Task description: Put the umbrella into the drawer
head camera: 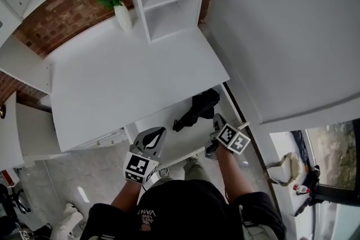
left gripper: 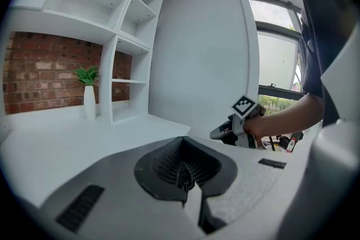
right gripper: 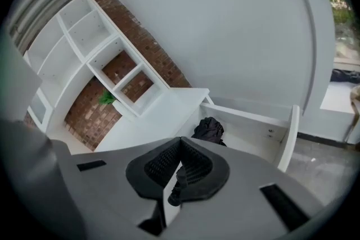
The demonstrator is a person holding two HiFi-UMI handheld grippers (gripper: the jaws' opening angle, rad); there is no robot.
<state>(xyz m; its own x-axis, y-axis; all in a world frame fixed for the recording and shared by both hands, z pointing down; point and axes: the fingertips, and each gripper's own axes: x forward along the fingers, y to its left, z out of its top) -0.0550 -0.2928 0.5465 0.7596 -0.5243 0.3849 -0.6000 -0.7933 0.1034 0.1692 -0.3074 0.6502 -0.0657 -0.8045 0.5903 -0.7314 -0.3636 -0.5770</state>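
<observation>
1. Lying folded, black and crumpled-looking, the umbrella [head camera: 197, 109] is resting inside the open white drawer [head camera: 166, 146], toward its right end in the head view.
2. The white counter [head camera: 129, 81] is overhanging the drawer's back, and a white vase [head camera: 123, 17] holding green leaves is standing beside the shelf unit [head camera: 169, 5].
3. The left tool [head camera: 158, 132] and right tool [head camera: 217, 120] are hovering over the drawer's front, jaws pressed together, gripping nothing.

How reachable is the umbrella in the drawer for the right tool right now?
Probably yes. The drawer stands open, the umbrella lies uncovered inside it, and the right tool hangs close beside it with nothing between. Its jaws are shut and empty, so they would need opening first.
</observation>
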